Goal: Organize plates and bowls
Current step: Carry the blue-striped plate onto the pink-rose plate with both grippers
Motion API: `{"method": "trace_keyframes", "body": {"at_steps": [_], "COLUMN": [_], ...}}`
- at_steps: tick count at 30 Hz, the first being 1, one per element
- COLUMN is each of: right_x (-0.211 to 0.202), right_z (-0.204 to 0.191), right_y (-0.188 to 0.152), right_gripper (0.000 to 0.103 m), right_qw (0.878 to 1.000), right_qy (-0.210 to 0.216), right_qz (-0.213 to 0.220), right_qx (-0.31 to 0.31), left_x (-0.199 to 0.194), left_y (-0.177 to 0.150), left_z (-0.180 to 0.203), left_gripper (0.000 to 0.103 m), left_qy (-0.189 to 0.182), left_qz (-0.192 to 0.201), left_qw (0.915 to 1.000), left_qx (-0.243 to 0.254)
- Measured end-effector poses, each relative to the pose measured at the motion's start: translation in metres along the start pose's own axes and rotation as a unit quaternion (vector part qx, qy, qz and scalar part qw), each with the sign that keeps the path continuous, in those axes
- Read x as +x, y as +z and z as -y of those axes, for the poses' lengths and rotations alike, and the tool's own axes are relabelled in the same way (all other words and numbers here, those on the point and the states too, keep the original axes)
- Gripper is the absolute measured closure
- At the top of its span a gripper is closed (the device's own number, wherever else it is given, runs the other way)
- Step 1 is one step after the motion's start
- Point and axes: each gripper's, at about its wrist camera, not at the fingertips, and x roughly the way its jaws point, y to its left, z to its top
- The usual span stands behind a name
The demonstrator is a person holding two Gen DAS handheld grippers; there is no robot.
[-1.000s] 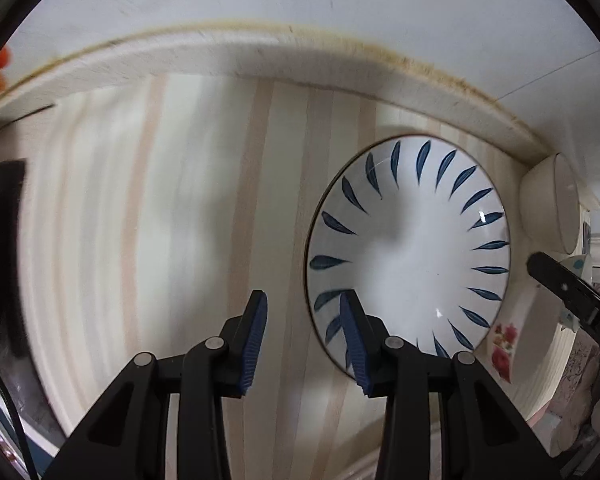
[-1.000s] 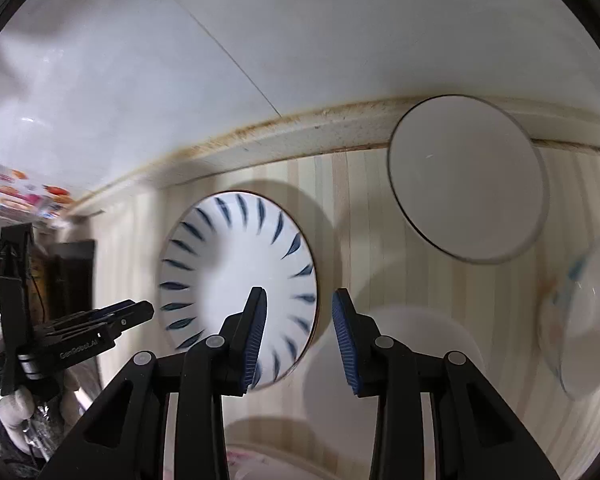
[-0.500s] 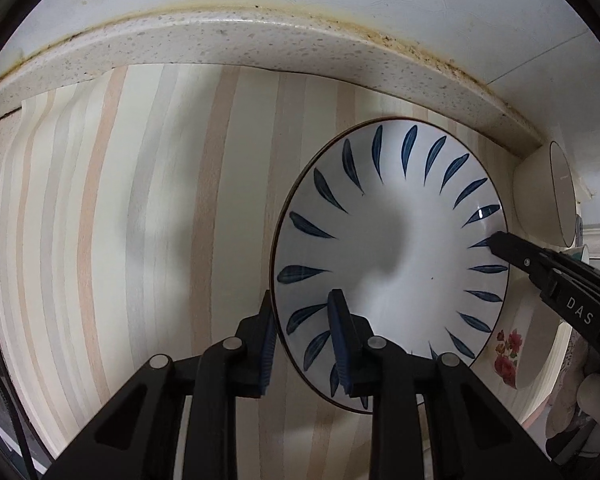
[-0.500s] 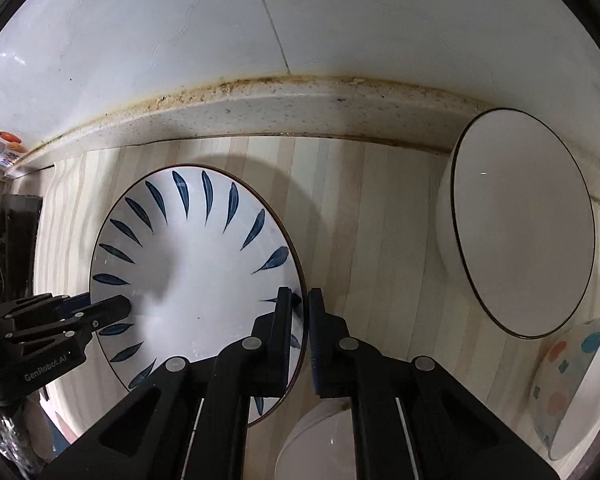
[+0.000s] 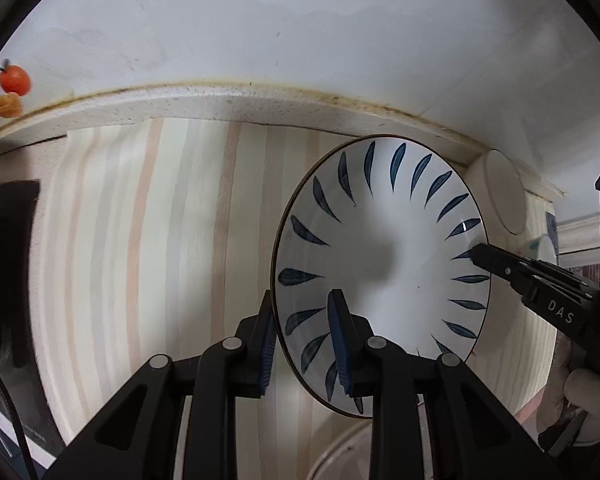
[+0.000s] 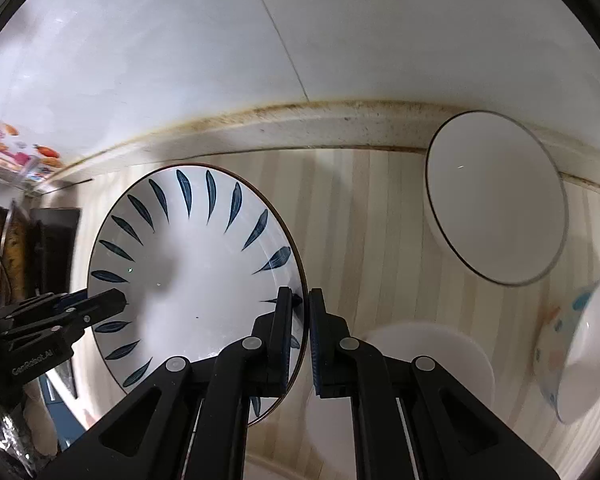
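- Blue-leaf plate (image 5: 384, 268): a white plate with blue leaf strokes round its border, over the striped countertop (image 5: 148, 240). It fills the 3 o'clock half of the left wrist view and the 9 o'clock half of the right wrist view. It appears raised off the surface and tilted, though the pictures do not settle this.
- Left gripper (image 5: 302, 340): clenched on the plate's rim at about the plate's 7 o'clock. One blue pad lies outside the edge and the other on the inner face.
- Right gripper (image 6: 300, 344): closed on the opposite rim, at about the plate's 4 o'clock in its own view. The rim passes between the two near-touching pads.
- Plain white bowl (image 6: 496, 196): stands at 2 o'clock in the right wrist view, against the stained backsplash ledge (image 6: 300, 128).
- Spotted bowl (image 6: 580, 356): sits at 4 o'clock, near the view's edge.
- White dish (image 6: 428, 360): lies flat at 5 o'clock, just beyond the right gripper.
- Step in hand, as judged: a two-handed carry of the patterned plate, gripped at both rims.
- Next move, as judged: it calls for equal, level travel of both grippers toward a stacking spot, possibly the white dish. Both should let go only once the plate rests flat.
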Motion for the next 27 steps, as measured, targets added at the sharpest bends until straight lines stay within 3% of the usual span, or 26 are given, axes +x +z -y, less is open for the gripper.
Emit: {"method": "trace_keyframes", "body": {"at_steps": [8,14,27], "right_x": [-0.058,-0.087,-0.078], "right_z": [-0.008,-0.003,0.022], "right_y": [-0.041,-0.092,-0.206], "right_gripper": [0.094,0.094,0.094], "right_qw": [0.999,0.999,0.999], "right_qy": [0.012,0.024,0.039], "right_qz": [0.022,0.025,-0.007], "right_qx": [-0.023,-0.026,-0.02], "left_x": [-0.043,-0.041,-0.006], "left_y": [-0.053,-0.092,-0.162], "left_z": [0.017,0.035,0.044], "left_gripper": [0.081,0.081,0.081], "left_qy": [-0.005,-0.009,0.002], "left_qz": [0.01,0.011,-0.029], "left_qw": [0.9998,0.9997,0.9994], "left_qx": [0.019,0.019,0.016]}}
